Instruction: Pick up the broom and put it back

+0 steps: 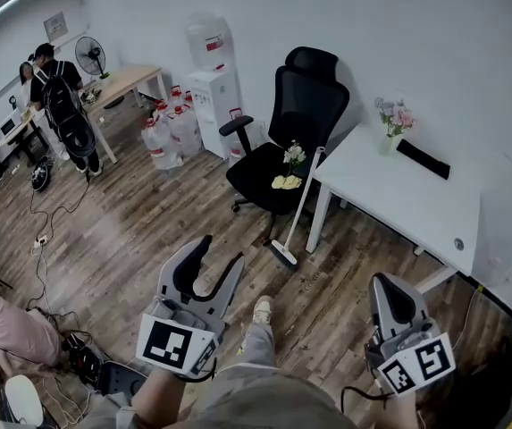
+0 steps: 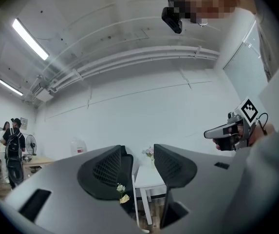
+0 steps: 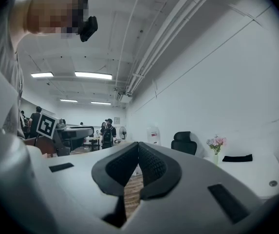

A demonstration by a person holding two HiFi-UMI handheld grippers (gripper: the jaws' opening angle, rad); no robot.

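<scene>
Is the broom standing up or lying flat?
Standing, tilted: the broom has its head on the floor, handle leaning at the table corner.

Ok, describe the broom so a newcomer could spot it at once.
Find the white table against the wall on the right, then its corner nearest the black office chair. The broom leans there, its head on the wooden floor. It is the only long thin white pole around, slanted, with a flat white head.
</scene>
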